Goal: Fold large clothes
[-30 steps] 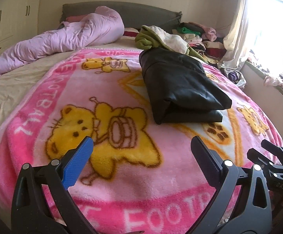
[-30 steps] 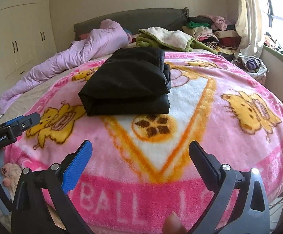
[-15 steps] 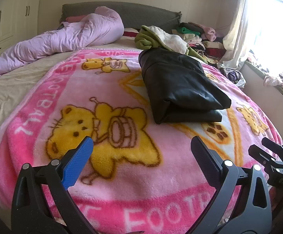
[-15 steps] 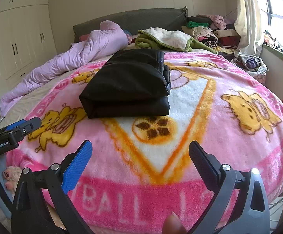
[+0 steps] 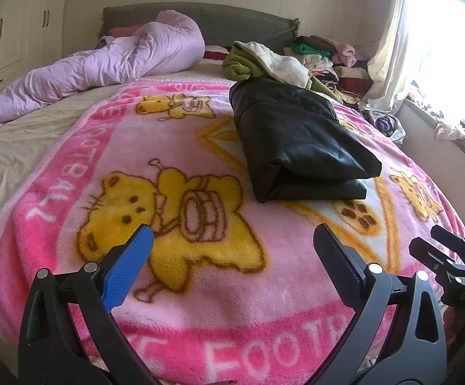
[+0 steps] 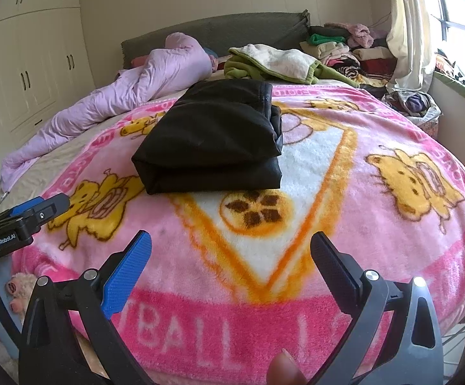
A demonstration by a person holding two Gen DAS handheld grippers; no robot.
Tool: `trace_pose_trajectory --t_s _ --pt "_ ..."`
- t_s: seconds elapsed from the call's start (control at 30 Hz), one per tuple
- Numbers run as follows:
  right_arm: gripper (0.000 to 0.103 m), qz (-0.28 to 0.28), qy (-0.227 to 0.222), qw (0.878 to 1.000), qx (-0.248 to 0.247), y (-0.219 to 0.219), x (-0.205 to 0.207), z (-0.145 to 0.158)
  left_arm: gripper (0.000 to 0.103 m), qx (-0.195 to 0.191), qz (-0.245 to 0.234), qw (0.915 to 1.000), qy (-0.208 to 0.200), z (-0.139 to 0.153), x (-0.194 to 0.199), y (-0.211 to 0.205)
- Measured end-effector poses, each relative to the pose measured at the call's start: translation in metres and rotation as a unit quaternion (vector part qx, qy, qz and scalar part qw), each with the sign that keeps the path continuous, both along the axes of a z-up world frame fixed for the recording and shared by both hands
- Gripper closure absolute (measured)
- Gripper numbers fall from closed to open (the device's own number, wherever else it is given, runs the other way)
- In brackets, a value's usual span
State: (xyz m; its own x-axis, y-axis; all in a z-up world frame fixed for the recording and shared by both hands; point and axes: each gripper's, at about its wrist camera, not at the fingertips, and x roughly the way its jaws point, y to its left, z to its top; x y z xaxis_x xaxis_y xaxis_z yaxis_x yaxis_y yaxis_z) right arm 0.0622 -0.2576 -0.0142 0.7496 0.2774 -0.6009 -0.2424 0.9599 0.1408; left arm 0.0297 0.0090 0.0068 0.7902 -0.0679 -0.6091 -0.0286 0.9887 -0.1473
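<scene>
**On the bed: black garment folded, both grippers idle**

Near the foot of the bed, left gripper and right gripper hover above the pink fleece blanket with yellow cartoon bears. Jaws on both are spread wide, nothing between them.

Task item: black smooth-fabric garment lies mid-blanket as a compact stacked rectangle, fold edge toward the grippers, well apart from both. My read: this piece is done, or needs at most a tidy-up.

Next move, as a guess: either shift the black bundle aside or pull a new item. Nearest candidate is the rumpled olive-green garment with cream fleece lining, just behind the black one toward the headboard. That calls for a long reach over the folded piece without dragging it.

Surface: plush, soft blanket, so cloth should grip it instead of sliding; flat enough for folding.

Room: crumpled lilac duvet along the left side, dark grey headboard, heaped mixed clothes by the cream curtain, white wardrobe doors on the left wall. Strong window glare washes out the right edge.
</scene>
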Motion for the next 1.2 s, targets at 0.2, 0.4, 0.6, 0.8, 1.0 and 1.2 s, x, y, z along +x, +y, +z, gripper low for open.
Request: trace_pose_trajectory --t_s 0.2,0.4,0.6,0.8,1.0,1.2 --pt "0.004 0.000 -0.002 1.000 -0.002 0.0013 -0.0001 -0.0002 0.009 0.000 0.000 1.0000 0.000 -0.0002 -0.0003 0.0002" --pt "0.004 -0.001 -0.002 1.000 0.000 0.0012 0.0000 -0.0001 0.009 0.001 0.000 1.0000 0.000 -0.0001 -0.0001 0.0005" --pt "0.004 0.000 -0.001 1.000 -0.001 0.0015 0.0004 0.0002 0.009 0.001 0.000 1.0000 0.000 -0.0004 -0.0004 0.0018" --pt "0.004 -0.002 -0.001 1.000 0.001 0.0018 -0.0006 -0.0001 0.009 0.001 0.001 1.0000 0.000 -0.0002 -0.0008 0.0021" --pt "0.004 0.002 -0.001 1.000 0.000 0.0031 -0.0001 -0.0011 0.009 0.001 0.000 1.0000 0.000 0.0001 -0.0007 0.0016" --pt "0.004 0.003 -0.001 1.000 0.001 0.0038 -0.0007 -0.0005 0.009 0.001 0.000 1.0000 0.000 0.0001 -0.0007 0.0016"
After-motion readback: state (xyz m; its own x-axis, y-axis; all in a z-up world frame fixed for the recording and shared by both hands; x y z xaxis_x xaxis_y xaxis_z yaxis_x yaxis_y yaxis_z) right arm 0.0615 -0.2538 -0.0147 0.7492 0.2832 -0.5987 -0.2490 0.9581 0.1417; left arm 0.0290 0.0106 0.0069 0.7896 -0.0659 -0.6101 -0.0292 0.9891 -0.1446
